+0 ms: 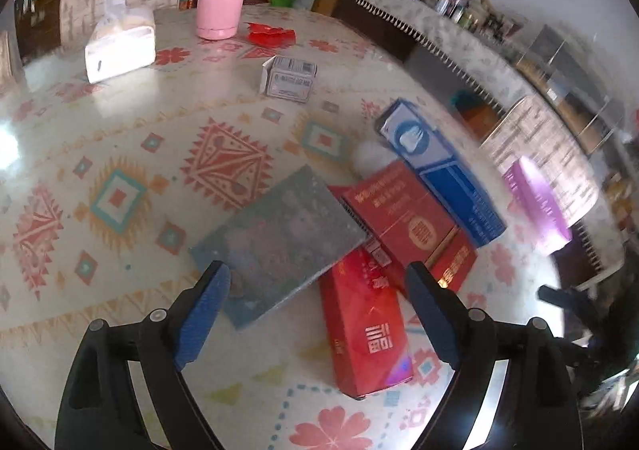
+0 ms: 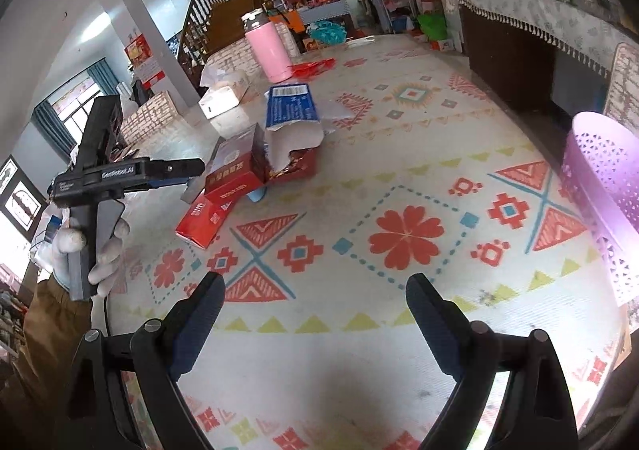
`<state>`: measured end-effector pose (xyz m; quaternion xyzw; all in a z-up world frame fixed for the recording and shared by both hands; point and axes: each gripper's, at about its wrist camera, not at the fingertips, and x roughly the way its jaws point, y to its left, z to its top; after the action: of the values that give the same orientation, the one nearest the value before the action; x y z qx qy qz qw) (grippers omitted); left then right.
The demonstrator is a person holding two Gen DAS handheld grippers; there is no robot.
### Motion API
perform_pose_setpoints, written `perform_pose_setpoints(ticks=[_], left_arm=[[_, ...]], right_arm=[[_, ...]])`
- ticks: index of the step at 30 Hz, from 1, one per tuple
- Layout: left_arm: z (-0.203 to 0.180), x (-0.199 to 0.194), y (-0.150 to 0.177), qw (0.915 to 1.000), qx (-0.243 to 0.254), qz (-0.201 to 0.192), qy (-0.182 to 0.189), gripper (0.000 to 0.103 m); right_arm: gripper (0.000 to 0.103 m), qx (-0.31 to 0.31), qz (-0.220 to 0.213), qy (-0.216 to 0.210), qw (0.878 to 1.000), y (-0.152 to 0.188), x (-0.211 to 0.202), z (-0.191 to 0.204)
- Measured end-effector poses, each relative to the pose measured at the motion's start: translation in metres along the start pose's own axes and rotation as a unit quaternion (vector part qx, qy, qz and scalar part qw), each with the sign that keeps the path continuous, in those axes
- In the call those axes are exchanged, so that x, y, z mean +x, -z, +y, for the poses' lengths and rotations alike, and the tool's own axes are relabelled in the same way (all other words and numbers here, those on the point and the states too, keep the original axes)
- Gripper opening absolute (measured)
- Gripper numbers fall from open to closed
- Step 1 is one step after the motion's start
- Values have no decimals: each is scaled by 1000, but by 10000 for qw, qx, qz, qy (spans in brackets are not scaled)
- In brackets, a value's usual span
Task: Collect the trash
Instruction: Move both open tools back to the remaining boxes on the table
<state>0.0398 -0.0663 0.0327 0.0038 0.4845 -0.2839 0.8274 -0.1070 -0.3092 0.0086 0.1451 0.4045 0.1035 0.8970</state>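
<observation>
The trash is a heap of flattened boxes: a grey card (image 1: 279,238), red boxes (image 1: 367,330) and a blue box (image 1: 443,170), piled together on the counter (image 1: 120,138). The left gripper (image 1: 319,290) hangs tilted down over the heap with its jaws spread and nothing between them, probably to straddle the grey card's near edge. The right gripper (image 2: 315,302) is also released and empty, apart from the heap. The pink basket (image 2: 607,186) stands at the counter's edge, likely to receive the trash.
</observation>
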Motion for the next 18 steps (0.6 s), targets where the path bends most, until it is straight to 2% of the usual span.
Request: perform_pose_setpoints(ticks=[3, 5, 8, 13, 18], left_arm=[[-2, -2, -4, 9993, 156, -126, -325, 88], [6, -5, -9, 9987, 31, -281, -425, 88], [24, -6, -14, 9982, -372, -399, -251, 88], [33, 5, -18, 9974, -426, -403, -425, 89], [48, 6, -16, 9974, -585, -411, -98, 89]], right_arm=[[95, -63, 56, -7, 10000, -1, 4, 7], [95, -123, 79, -29, 9999, -5, 3, 11], [95, -176, 11, -23, 9998, -23, 1, 15], [102, -315, -144, 107, 9993, -69, 15, 22], [102, -154, -49, 181, 9997, -115, 57, 22]])
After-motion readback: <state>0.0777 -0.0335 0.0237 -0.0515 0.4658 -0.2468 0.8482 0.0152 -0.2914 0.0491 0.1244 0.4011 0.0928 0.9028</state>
